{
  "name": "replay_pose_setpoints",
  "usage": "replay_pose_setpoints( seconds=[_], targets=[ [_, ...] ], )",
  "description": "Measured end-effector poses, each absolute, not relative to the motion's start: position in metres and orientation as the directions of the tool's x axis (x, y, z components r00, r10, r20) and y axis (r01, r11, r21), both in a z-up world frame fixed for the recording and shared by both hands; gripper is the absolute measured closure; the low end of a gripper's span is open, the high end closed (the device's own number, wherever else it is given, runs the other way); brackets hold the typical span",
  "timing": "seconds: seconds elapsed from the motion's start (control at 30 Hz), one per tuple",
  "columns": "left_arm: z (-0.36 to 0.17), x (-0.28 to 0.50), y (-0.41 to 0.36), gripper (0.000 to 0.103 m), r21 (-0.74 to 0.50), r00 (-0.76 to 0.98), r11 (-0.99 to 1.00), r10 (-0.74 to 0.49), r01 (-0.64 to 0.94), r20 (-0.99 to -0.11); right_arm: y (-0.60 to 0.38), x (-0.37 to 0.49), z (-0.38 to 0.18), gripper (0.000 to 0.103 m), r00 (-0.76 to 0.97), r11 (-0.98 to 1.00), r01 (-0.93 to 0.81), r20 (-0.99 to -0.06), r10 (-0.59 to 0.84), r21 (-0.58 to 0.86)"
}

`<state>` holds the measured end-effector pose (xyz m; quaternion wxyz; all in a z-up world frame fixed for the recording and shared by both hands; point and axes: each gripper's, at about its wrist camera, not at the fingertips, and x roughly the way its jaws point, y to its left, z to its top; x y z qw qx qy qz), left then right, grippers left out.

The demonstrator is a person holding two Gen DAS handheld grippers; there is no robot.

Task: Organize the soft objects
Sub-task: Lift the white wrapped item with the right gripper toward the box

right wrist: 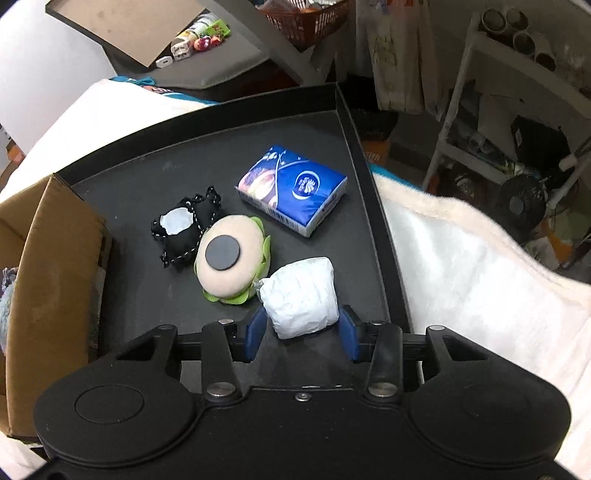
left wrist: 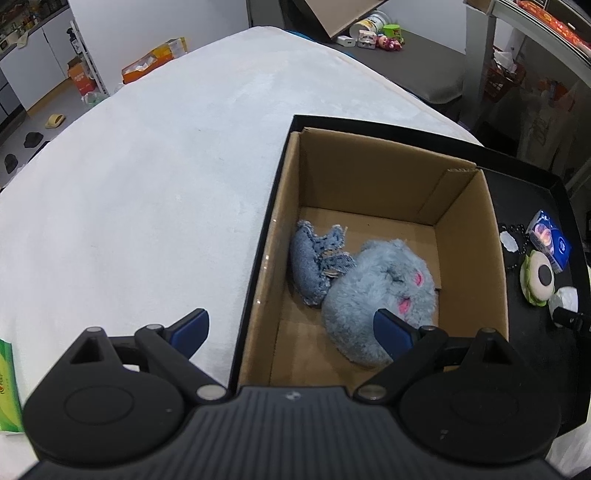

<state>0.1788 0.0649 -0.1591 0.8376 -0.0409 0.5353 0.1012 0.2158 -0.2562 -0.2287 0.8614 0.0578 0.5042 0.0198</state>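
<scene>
Jaws flanking crumpled white packet [right wrist: 301, 297]

White wall [left wrist: 159, 18], grey floor [left wrist: 424, 48], white shelving [right wrist: 480, 110]

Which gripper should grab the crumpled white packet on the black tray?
Right gripper: its open fingers already flank the crumpled white packet. Left gripper hangs open by the cardboard box.
</scene>
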Motion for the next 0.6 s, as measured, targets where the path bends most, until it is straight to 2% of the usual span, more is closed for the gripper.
replay_pose_setpoints(
  seconds=[0.6],
  targets=[
    [-0.151,0.172,0.057,0.008,0.002,0.428,0.984,0.079,-0.178,-0.9,-0.256,0.209,-0.173,0.062,0.586,0.991,0.011,-0.804,0.102,0.134]
  ],
)
